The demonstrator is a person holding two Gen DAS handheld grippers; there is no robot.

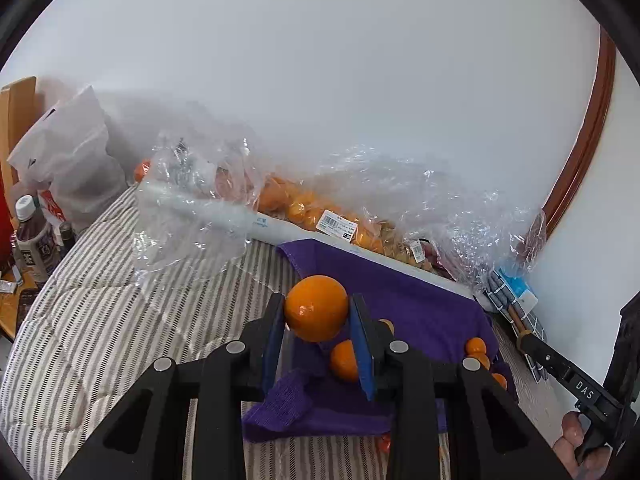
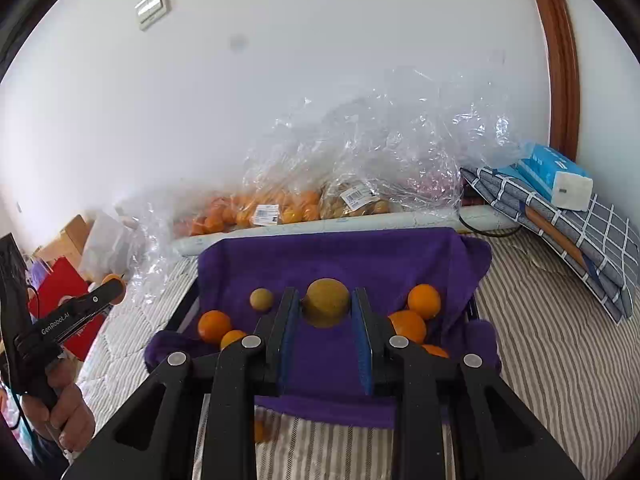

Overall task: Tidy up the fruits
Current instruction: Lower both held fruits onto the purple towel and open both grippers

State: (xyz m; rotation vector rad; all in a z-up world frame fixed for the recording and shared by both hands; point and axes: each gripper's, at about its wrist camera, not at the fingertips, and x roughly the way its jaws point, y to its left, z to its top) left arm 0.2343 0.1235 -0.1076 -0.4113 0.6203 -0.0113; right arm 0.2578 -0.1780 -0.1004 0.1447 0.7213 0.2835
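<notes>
left gripper [image 1: 317,314]: pinching an orange [image 1: 316,307] between its blue pads; the fruit is lifted, above the near-left part of the purple cloth [image 1: 400,292].
right gripper [image 2: 326,312]: a brown-yellow fruit [image 2: 327,302] sits between the pads. Left pad seems to touch it, on the right side a thin gap may show, so cannot tell if it is really clamped.
fruit tray: purple cloth [image 2: 360,256] over a dark frame on the striped bed [image 2: 540,340]. Loose oranges lie in it on both sides, one small brown fruit [image 2: 261,299] at left-back.
key relation: orange is straight ahead of left gripper, w/ free cloth directly under and slightly fwd; drop way is down, not sideways.
shape: both fruits round, no long axis, so grip angle does not matter much.
nearer hand: right gripper is already over tray centre; left one is at tray's left edge.
store bags: clear plastic bags [image 2: 304,200] w/ more fruits lie behind, by the wall, well apart from both grippers.
risk (my guess): released orange may roll to the other oranges on the soft cloth.
</notes>
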